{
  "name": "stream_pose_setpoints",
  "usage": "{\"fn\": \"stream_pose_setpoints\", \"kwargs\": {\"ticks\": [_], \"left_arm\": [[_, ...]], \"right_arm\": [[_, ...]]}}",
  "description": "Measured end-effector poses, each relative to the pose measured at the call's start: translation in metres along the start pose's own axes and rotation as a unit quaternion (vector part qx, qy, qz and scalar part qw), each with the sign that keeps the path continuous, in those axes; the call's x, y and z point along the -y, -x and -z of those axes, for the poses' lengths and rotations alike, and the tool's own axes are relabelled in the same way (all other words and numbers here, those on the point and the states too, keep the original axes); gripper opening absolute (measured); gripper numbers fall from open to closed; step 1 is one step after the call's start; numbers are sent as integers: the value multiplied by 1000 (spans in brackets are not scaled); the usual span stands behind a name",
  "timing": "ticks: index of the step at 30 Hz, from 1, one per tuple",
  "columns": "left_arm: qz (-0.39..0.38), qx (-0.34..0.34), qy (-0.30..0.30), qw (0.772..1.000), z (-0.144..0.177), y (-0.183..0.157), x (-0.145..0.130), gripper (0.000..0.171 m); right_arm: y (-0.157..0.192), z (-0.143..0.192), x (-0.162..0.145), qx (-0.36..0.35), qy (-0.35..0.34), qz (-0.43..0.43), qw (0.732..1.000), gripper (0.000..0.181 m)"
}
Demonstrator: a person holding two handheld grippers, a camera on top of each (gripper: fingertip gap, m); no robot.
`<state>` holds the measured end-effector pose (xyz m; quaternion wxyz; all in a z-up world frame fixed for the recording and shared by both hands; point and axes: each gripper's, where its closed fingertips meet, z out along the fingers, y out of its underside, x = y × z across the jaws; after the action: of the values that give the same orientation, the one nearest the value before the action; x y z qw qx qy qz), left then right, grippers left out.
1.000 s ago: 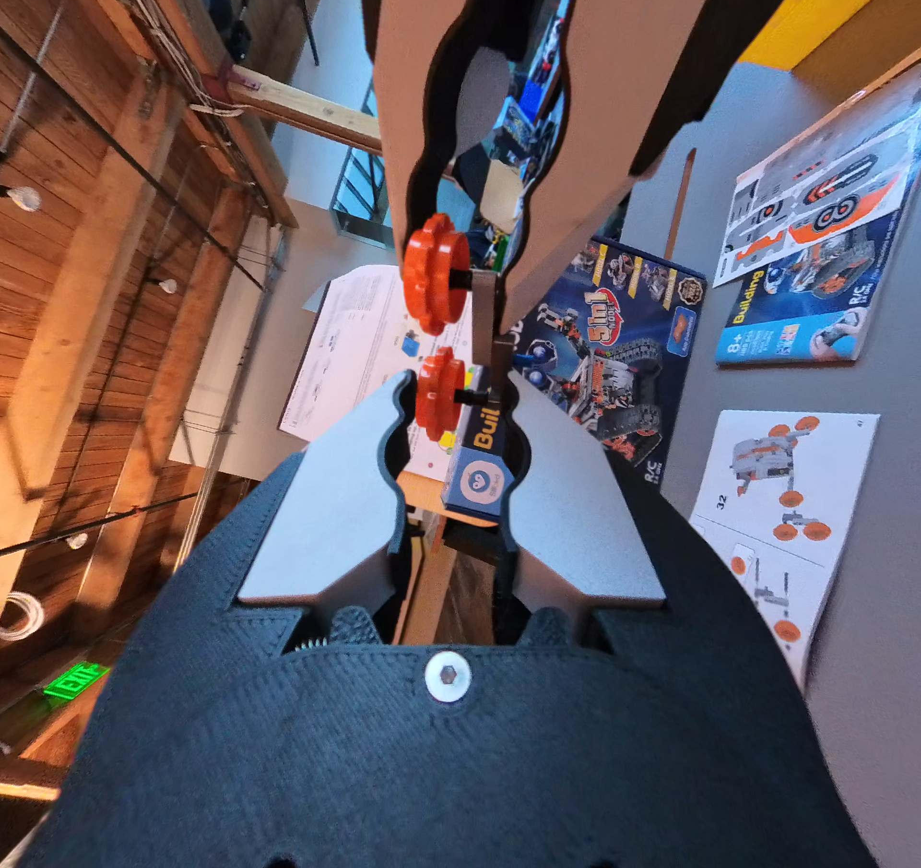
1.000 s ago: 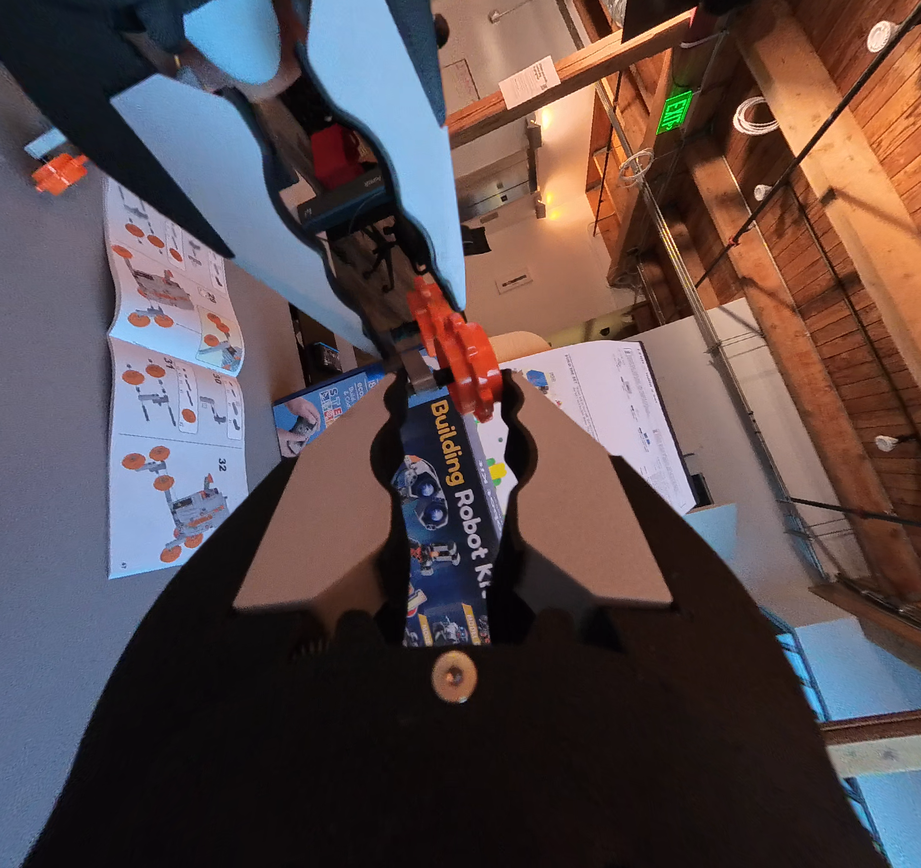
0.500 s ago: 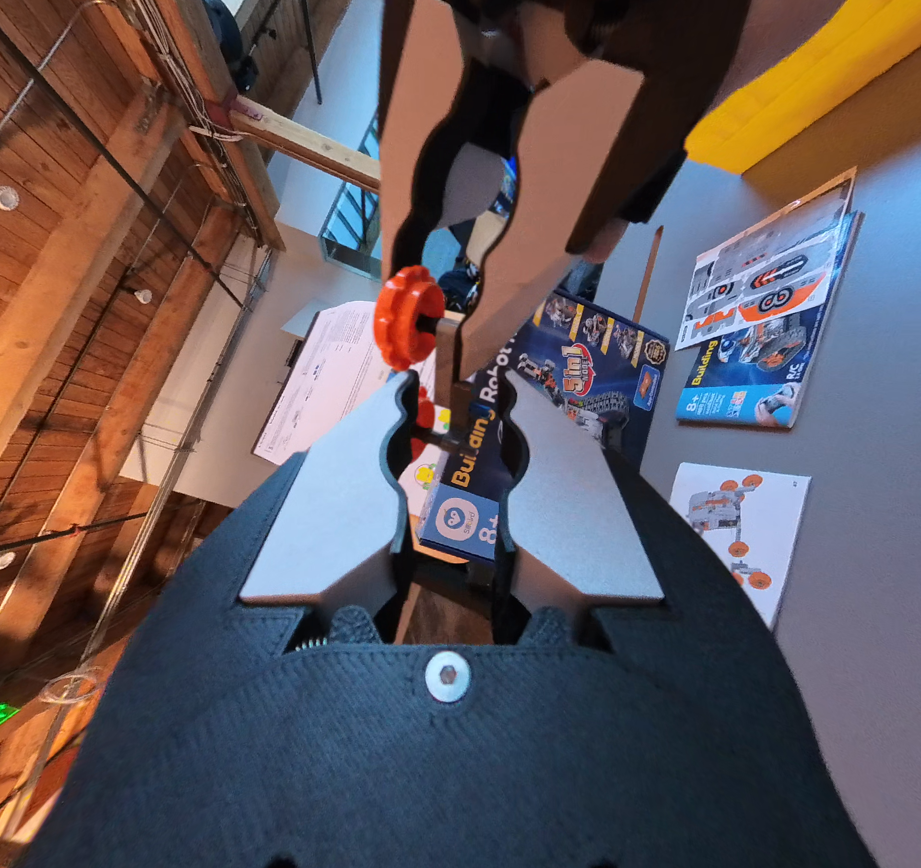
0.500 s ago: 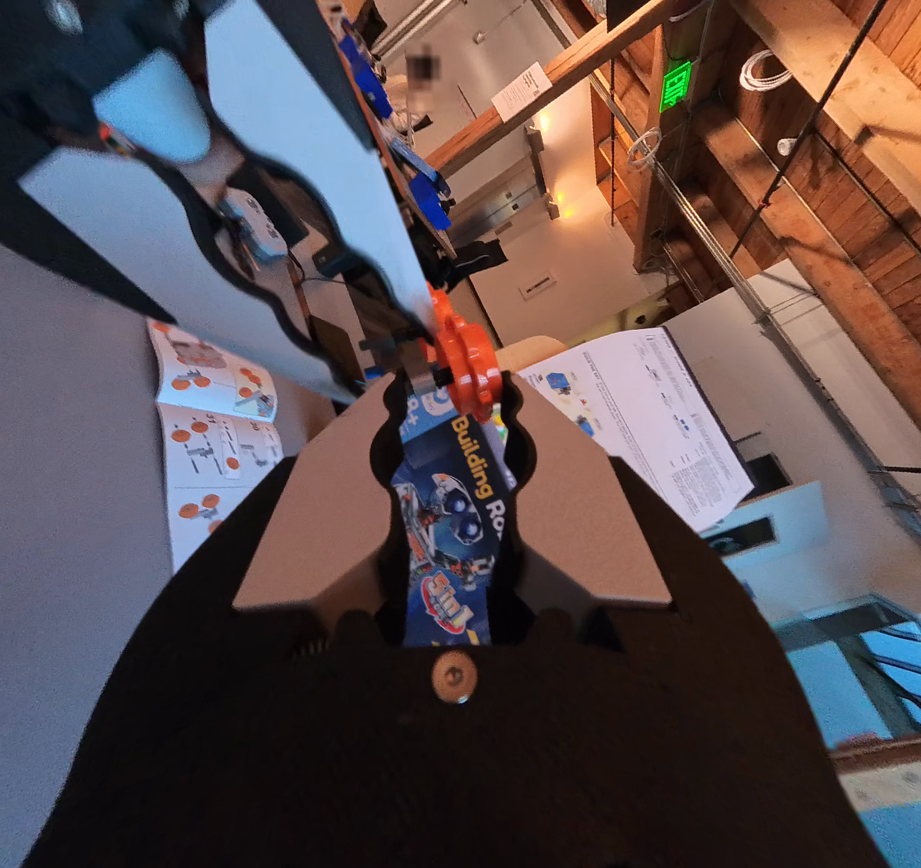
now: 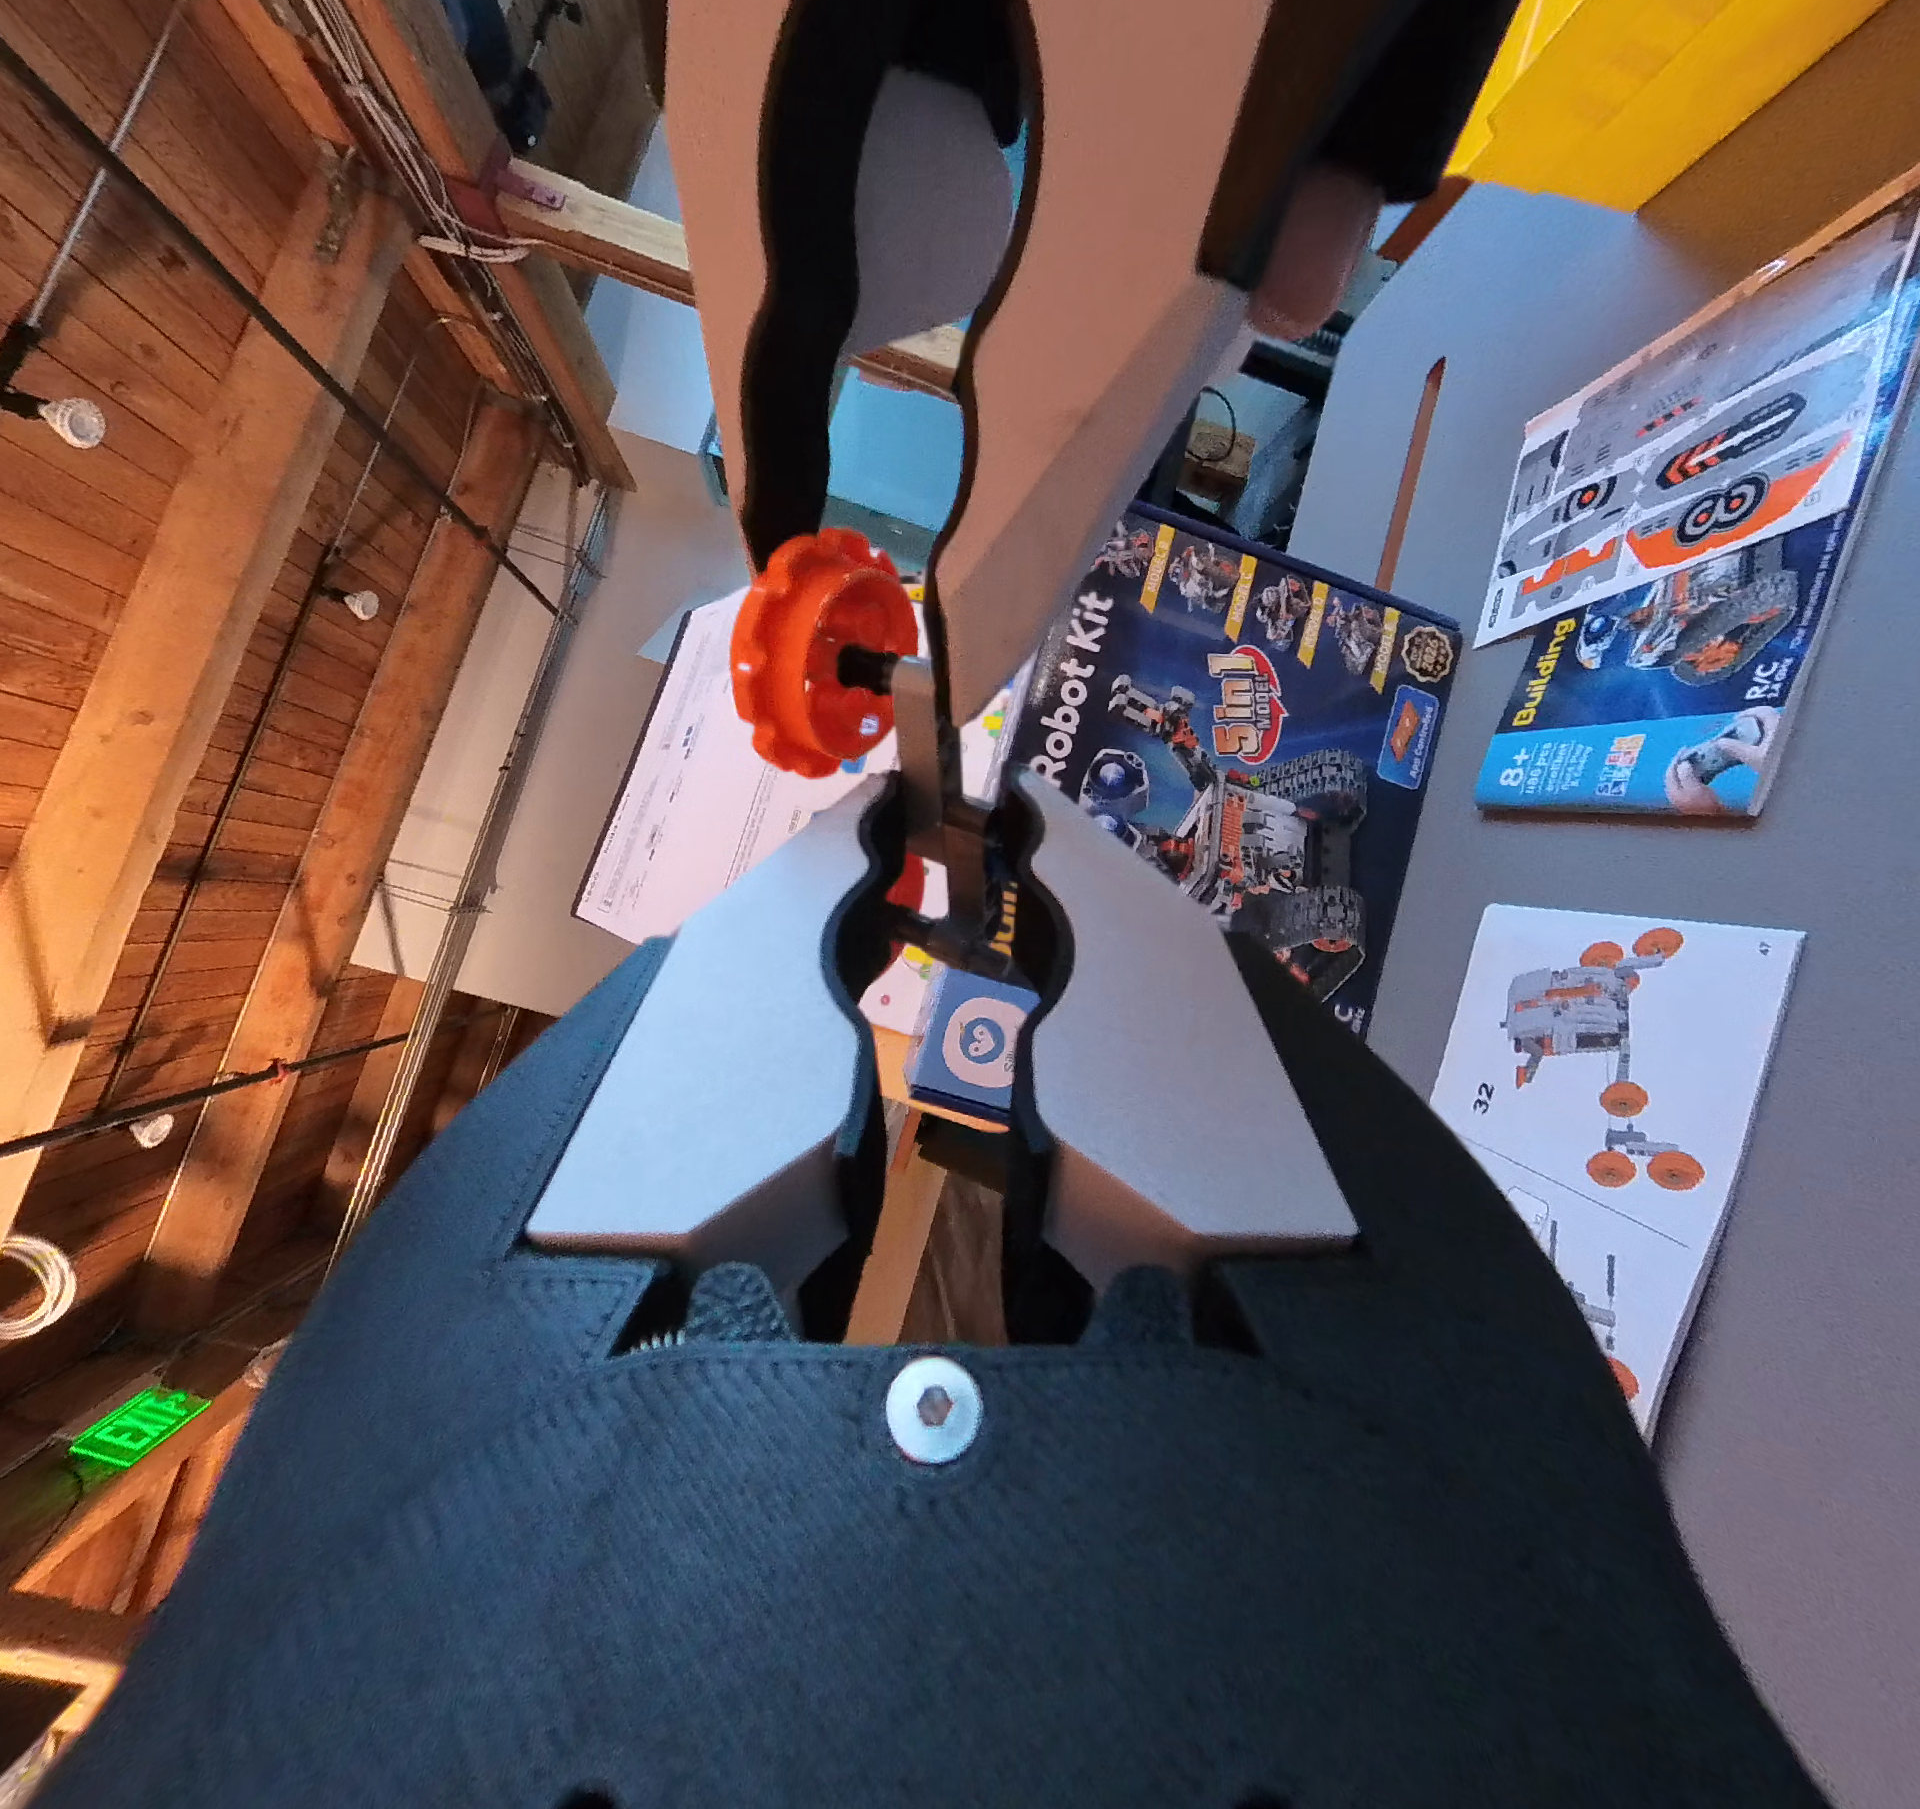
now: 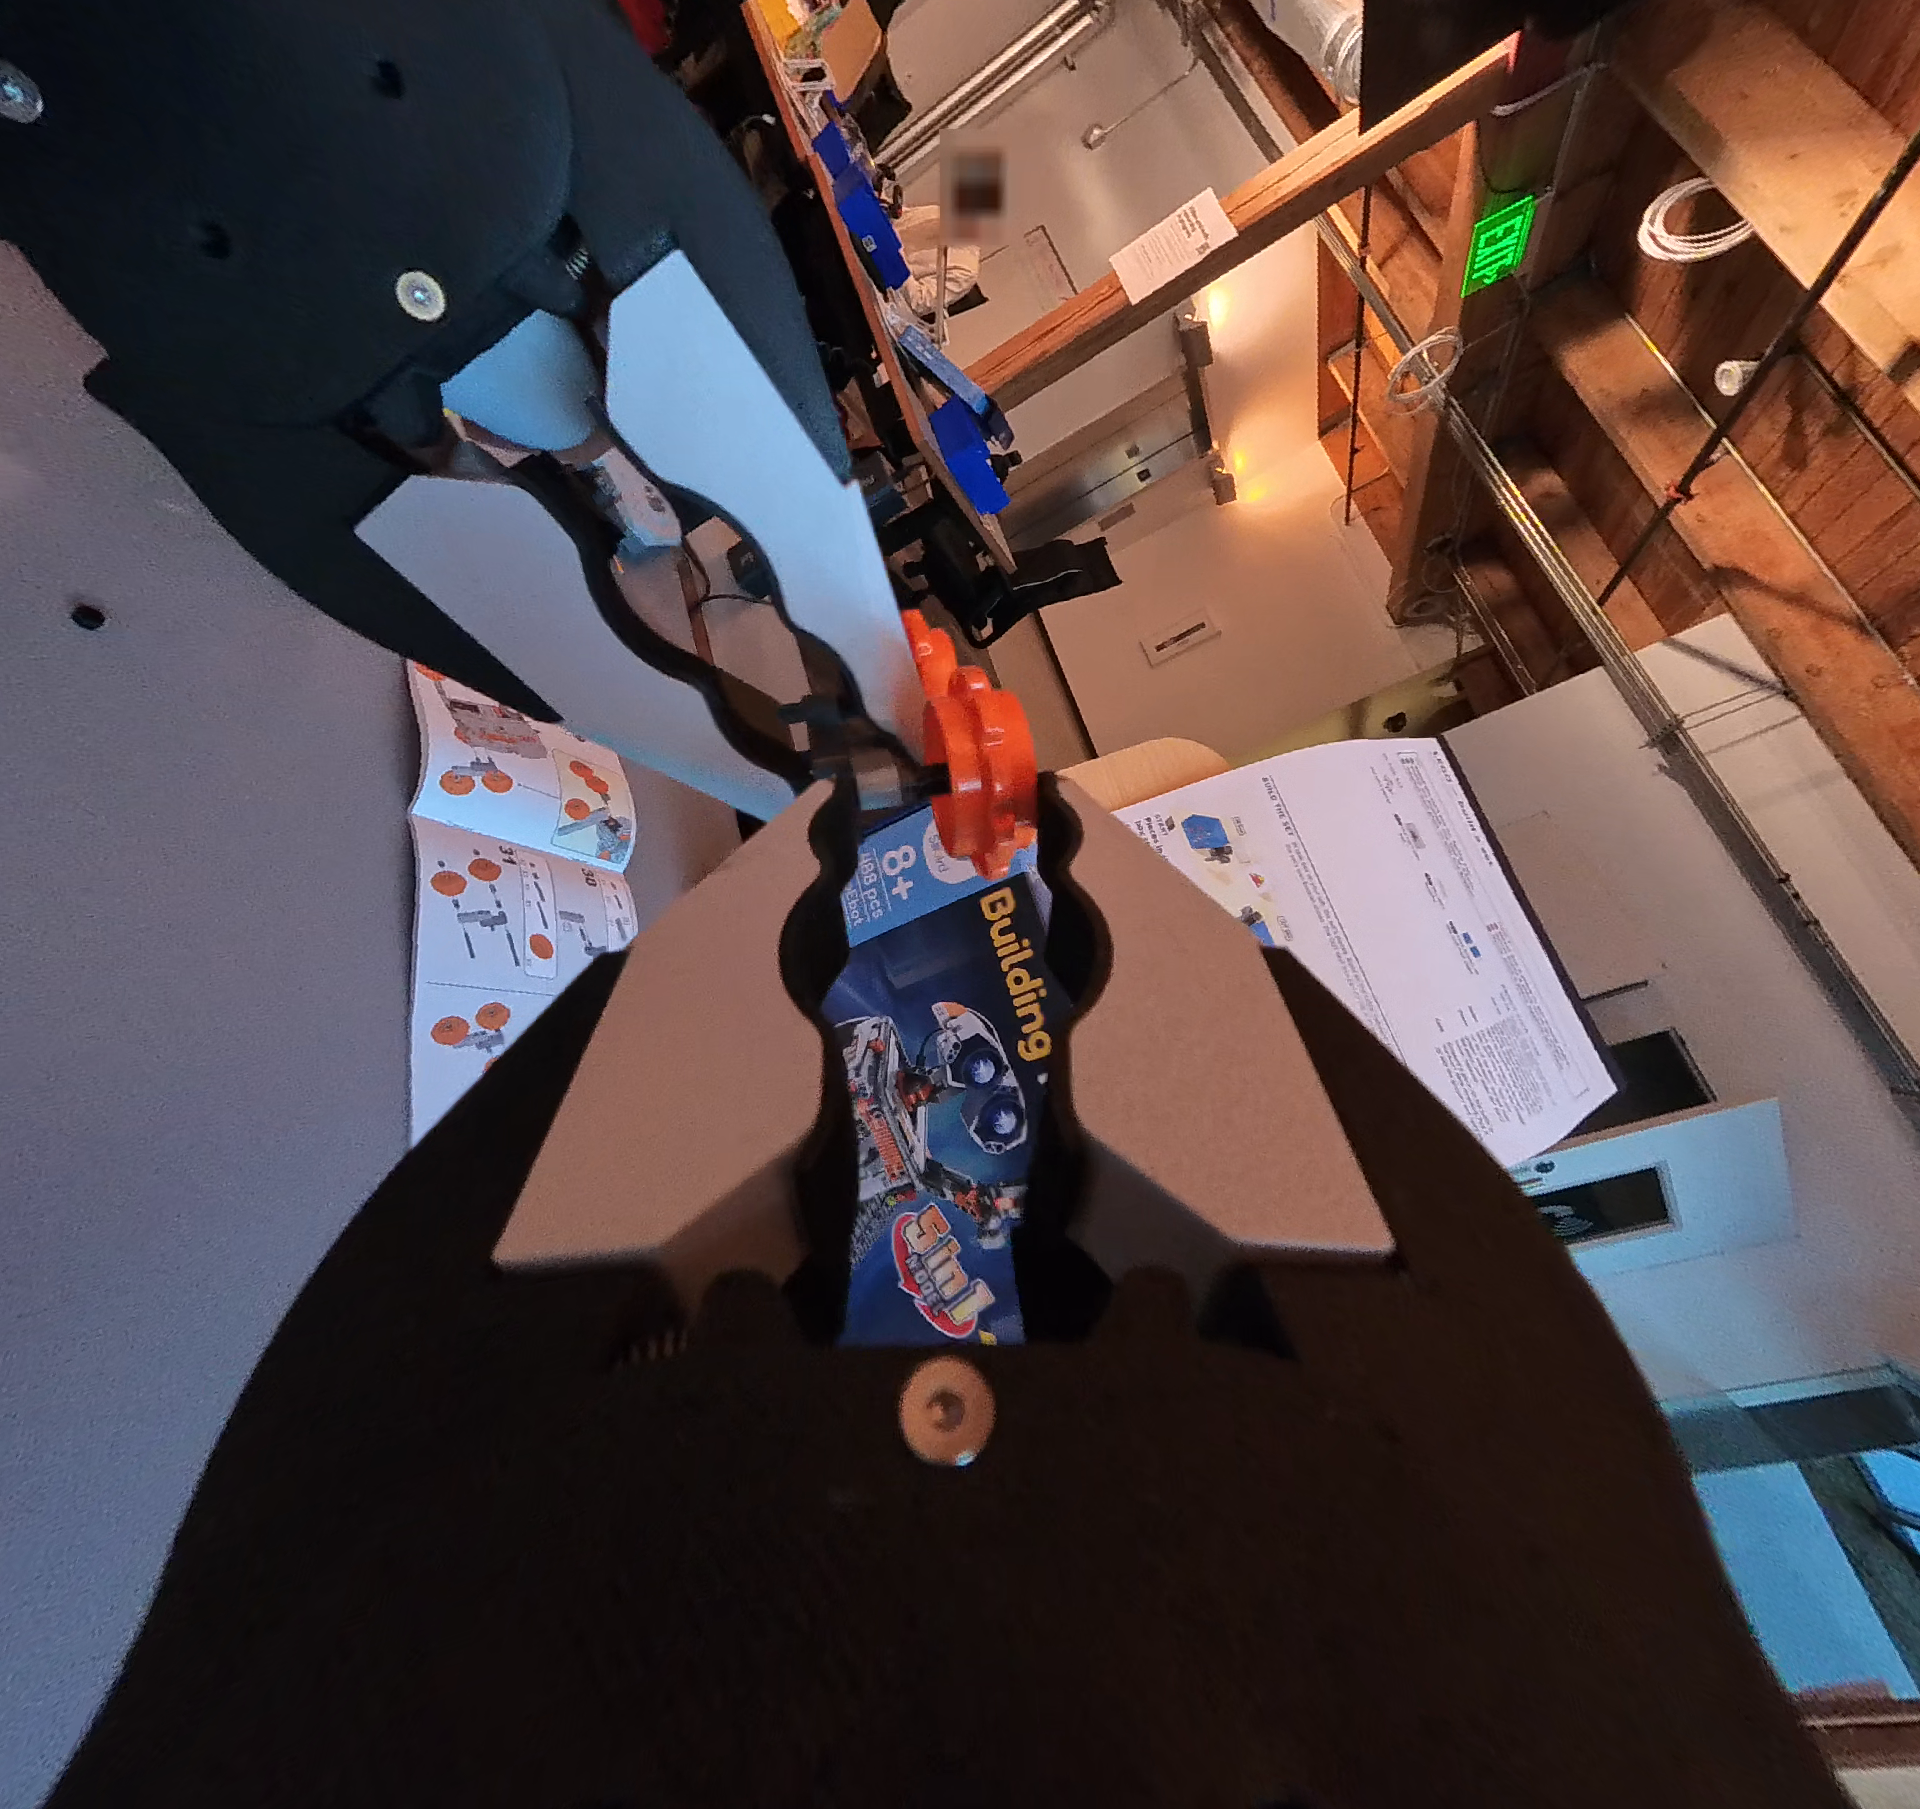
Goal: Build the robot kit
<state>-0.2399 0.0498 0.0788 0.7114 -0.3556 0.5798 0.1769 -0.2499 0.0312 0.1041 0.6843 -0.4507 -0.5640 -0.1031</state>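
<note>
Closest in the left wrist view, the left gripper (image 5: 951, 803) has its grey jaws pinching the lower end of a small grey beam (image 5: 940, 824) — a toy construction piece carrying two orange toothed wheels on short black axles. The lower wheel (image 5: 906, 884) sits half hidden behind the left-hand jaw; the upper orange wheel (image 5: 821, 653) stands clear above the tips. From the far side the right gripper (image 5: 935, 606) comes in opposite, its tan jaws drawn together on the beam's upper end beside that wheel, though the exact contact is partly hidden. In the right wrist view the same wheel (image 6: 977, 772) sits at the right gripper's (image 6: 940, 793) tips, the beam edge-on just beside it.

The assembly is held in the air above the desk (image 5: 1849, 866), between the two grippers. Its long axis runs from one gripper to the other; the wheel axles stick out sideways from the beam, both to one side.

It looks like light, stiff plastic — smooth, so likely to pivot under a narrow pinch, and the press-fit wheels could pop off if pushed. The flat faces of the beam seem the safest hold.

Beyond lie an open instruction booklet (image 5: 1621, 1115), a dark blue kit box (image 5: 1247, 751) and a second booklet (image 5: 1683, 616).
</note>
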Motion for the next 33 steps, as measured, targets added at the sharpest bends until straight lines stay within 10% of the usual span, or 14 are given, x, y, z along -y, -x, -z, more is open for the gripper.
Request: {"fn": "stream_pose_setpoints", "kwargs": {"ticks": [29, 33], "left_arm": [[55, -57, -93, 993, 28, 9, 19, 16], [-53, 27, -86, 995, 27, 18, 20, 19]], "right_arm": [[2, 13, 17, -48, 14, 170, 984, 32], [-6, 14, 13, -66, 40, 171, 982, 33]]}}
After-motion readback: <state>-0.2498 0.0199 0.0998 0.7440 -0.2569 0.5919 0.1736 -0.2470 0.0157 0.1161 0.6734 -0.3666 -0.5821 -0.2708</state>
